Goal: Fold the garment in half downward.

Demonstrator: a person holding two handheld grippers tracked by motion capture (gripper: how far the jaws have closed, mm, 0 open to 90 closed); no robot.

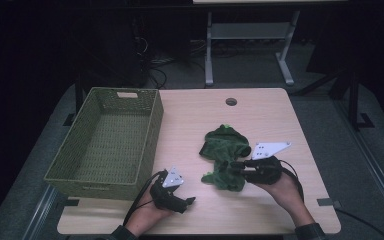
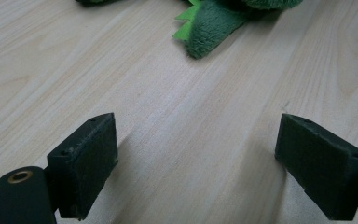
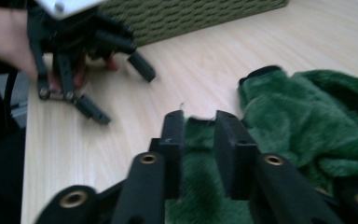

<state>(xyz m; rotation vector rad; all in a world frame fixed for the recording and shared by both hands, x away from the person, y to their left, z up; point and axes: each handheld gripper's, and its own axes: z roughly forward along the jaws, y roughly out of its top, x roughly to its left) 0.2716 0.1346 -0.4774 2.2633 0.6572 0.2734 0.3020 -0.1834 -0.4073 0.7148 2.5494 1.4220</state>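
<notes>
Pale wood table [image 1: 260, 107] – green woven basket [image 1: 80, 165] left – dark room beyond

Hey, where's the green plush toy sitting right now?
In the high view the green plush toy lies mid-table, right of the woven basket, with the right gripper at its near-right edge.

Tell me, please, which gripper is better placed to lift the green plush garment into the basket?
The right gripper, probably: its nearly shut jaws already sit over the green plush garment. The left gripper rests open on bare table, though nearer the basket.
</notes>
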